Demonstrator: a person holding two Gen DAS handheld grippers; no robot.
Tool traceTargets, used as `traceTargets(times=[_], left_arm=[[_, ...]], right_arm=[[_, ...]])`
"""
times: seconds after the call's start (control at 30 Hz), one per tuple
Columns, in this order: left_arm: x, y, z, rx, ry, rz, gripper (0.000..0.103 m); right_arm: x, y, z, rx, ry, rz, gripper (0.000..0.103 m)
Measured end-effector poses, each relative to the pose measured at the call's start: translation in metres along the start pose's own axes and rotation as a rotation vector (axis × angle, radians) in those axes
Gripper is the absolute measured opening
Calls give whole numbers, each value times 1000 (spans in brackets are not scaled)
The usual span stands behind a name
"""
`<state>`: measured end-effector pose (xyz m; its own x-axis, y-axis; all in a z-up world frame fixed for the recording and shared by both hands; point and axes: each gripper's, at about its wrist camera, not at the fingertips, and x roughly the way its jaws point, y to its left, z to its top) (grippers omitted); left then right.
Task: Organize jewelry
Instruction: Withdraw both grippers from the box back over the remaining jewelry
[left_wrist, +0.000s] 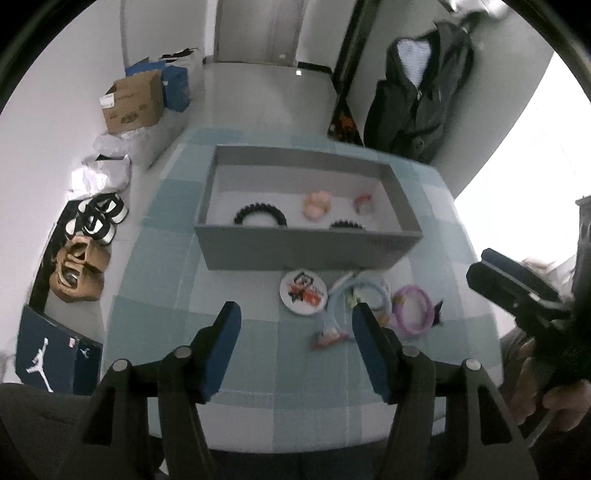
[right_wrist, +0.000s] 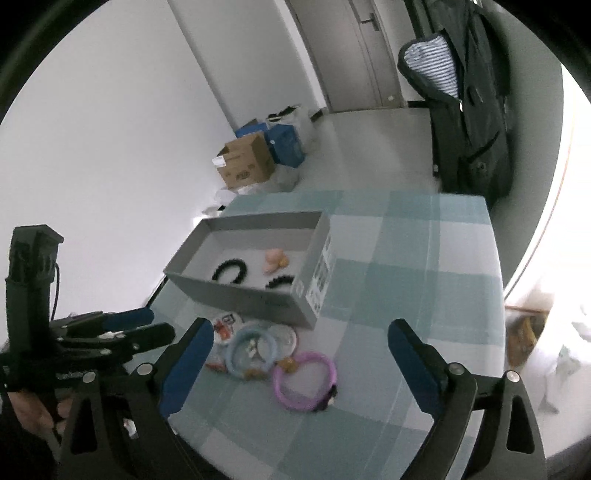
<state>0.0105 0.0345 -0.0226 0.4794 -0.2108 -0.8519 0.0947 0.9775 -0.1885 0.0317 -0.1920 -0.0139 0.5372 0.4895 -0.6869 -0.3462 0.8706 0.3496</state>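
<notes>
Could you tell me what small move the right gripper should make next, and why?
Probably lower the right gripper onto the purple ring: its jaws stand wide and empty, the ring lies loose on the table just ahead, outside the grey box.

Bracelets (right_wrist: 304, 380) lie beside grey box (right_wrist: 236, 291).
</notes>
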Motion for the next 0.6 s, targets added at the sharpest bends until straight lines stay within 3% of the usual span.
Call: traceTargets(times=[0.1, 0.3, 0.47, 0.6], left_arm=[[7, -4, -6, 21, 37, -11, 67], [19, -4, -10, 37, 64, 2, 67], [35, 8, -12, -16, 136, -20, 67], [33, 10, -8, -19, 110, -20, 67]], right_arm=[[-1, 0, -6, 10, 0, -2, 97], [-1, 4, -11, 1, -6, 7, 100], [4, 0, -12, 17, 5, 4, 100], [7, -3, -12, 25, 8, 5, 100]])
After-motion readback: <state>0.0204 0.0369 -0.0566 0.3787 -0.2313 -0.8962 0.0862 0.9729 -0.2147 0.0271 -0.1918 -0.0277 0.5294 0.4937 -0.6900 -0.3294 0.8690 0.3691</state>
